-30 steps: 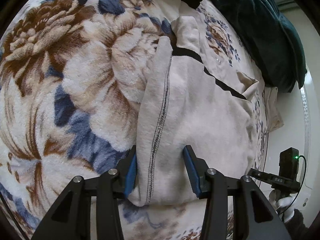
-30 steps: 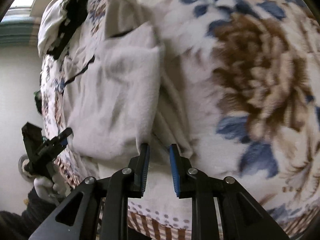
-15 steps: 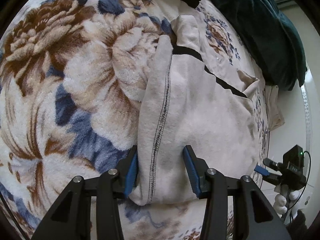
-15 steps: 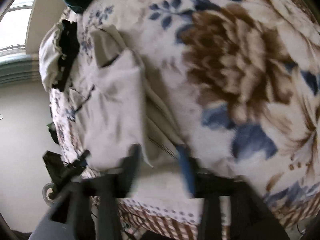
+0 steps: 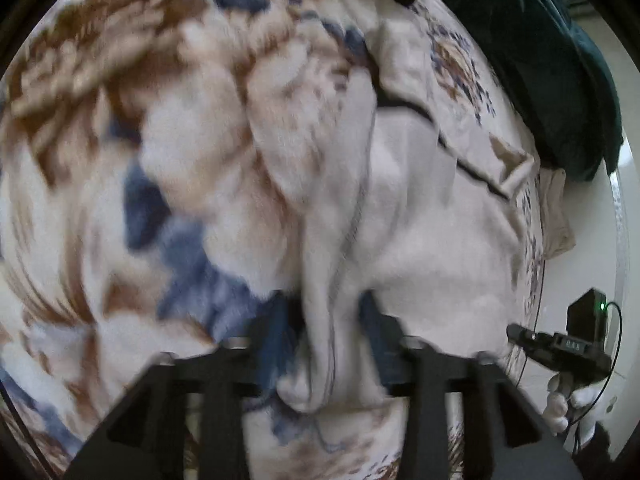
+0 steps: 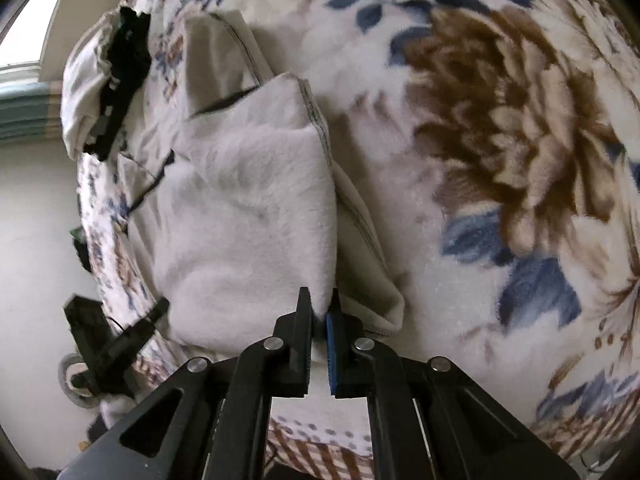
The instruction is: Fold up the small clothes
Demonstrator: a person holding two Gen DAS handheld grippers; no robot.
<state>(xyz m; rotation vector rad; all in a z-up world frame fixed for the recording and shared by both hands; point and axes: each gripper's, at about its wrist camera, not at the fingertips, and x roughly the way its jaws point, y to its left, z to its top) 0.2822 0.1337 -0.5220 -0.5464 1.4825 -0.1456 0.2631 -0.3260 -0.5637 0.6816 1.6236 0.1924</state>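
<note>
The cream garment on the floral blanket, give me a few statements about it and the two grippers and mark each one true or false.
1. The right gripper is pinched shut on an edge of the cream garment. True.
2. The garment lies on a bare wooden table. False: it lies on a floral blanket.
3. The left gripper has cream fabric between its fingers. True, though the view is blurred.
4. The garment is solid cream with no trim. False: dark trim runs along its far edge.
5. A dark green cloth lies beyond the garment. True.
</note>
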